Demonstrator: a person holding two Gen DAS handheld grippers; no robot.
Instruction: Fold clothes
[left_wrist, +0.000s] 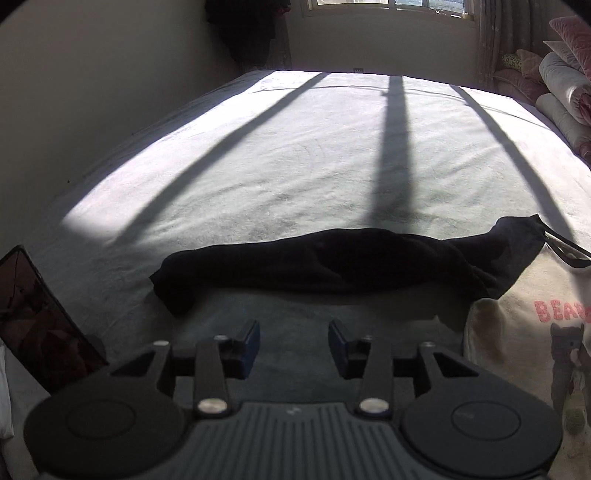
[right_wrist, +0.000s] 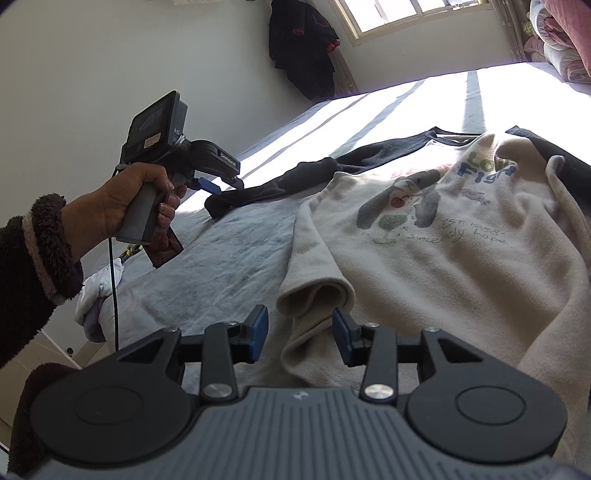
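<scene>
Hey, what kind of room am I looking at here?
Most likely a bedroom: a wide bed fills the view, folded quilts are stacked beside it, and a window lights a cream sweatshirt spread out for folding.

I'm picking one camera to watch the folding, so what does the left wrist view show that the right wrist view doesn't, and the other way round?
Only the left wrist view: the left gripper seen along its own open, empty jaws, and a phone propped at the near left.

Only the right wrist view: the right gripper, jaws open astride a cream sleeve, the whole printed front of the sweatshirt, and the left hand holding its gripper.

Both: the bed, the dark sleeve, the window.
</scene>
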